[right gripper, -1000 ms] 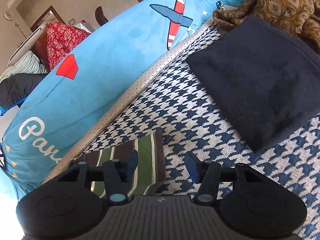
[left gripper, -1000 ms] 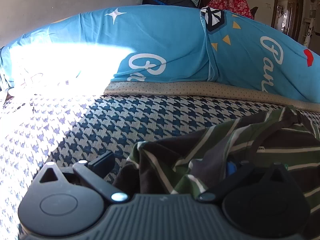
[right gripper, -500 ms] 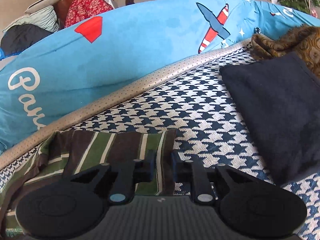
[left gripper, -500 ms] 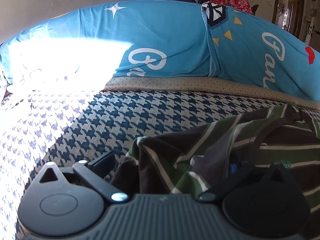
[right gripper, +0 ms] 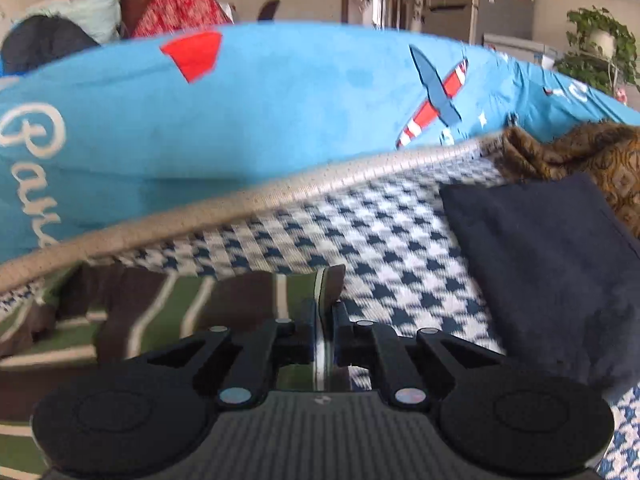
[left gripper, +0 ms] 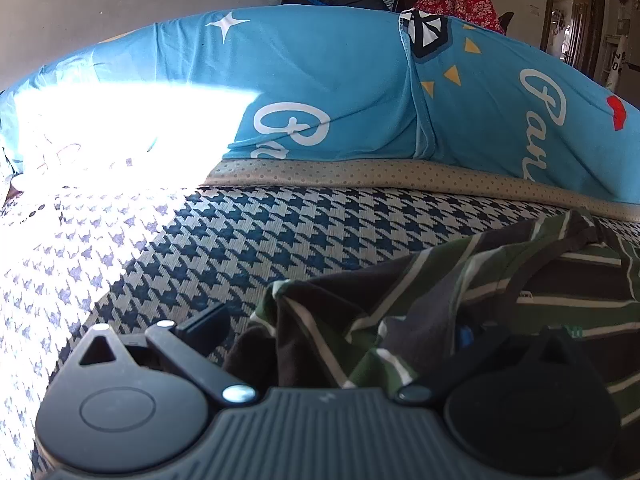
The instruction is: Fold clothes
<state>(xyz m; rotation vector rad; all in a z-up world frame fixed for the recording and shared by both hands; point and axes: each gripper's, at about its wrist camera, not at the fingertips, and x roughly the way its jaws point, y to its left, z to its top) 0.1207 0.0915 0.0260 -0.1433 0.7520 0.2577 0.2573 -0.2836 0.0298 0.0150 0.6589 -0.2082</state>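
The right gripper (right gripper: 323,322) sits at the lower middle of its view, pointing down at a slant, its jaws pinched narrow on the edge of the striped shirt (right gripper: 224,304); the corner of the cloth stands up just above the fingertips. The left gripper (left gripper: 336,332) also slants down at the bottom of its view. Its left finger (left gripper: 204,322) stands clear on the mat, while the right one is buried under bunched folds of the shirt (left gripper: 440,300), so I cannot tell whether it grips.

The green, brown and white shirt lies crumpled on a blue-and-white houndstooth mat (left gripper: 280,240). To the right of the right gripper lies a dark folded cloth (right gripper: 540,264), with a brown patterned cloth (right gripper: 580,152) beyond. A long blue cushion (right gripper: 280,120) fills the upper part of both views.
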